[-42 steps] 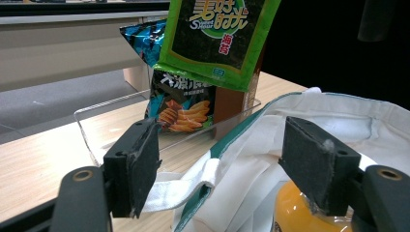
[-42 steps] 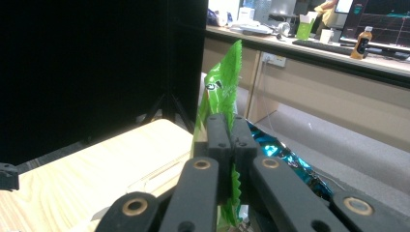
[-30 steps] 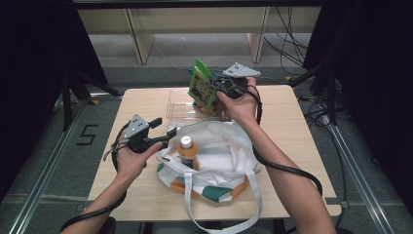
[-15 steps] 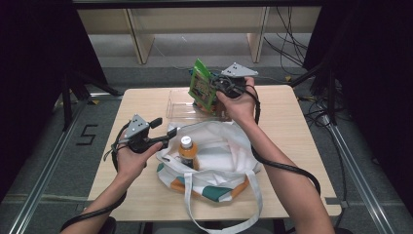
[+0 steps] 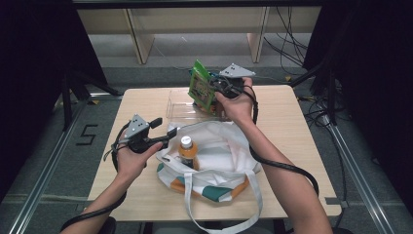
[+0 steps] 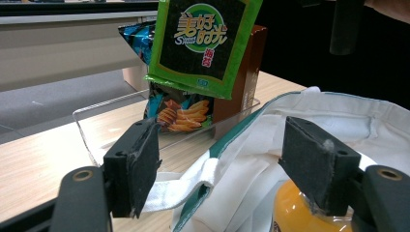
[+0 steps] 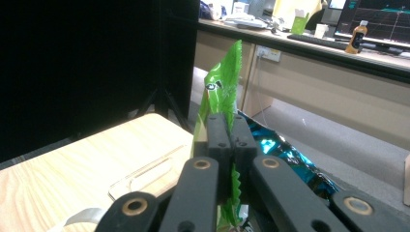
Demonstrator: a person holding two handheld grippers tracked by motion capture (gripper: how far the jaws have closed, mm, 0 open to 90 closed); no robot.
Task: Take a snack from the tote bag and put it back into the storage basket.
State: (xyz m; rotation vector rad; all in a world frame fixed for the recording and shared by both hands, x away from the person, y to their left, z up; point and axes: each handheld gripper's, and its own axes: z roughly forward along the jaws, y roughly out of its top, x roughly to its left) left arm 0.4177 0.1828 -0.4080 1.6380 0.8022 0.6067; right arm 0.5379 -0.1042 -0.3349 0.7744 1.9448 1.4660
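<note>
High view looks forward and down over the whole worktop [image 5: 302,146] from its near edge. Gripper views sit low and close behind their jaws. All three share the green snack packet [image 5: 200,87] [image 6: 205,41] [image 7: 223,96] at the far edge.

Both forearms enter over the tabletop's near edge: the left gripper [image 5: 163,131], carried low toward the left edge, has its jaws spread wide apart, while the right gripper [image 5: 214,89], raised on an extended arm near the far edge, has its jaws pressed together.
</note>
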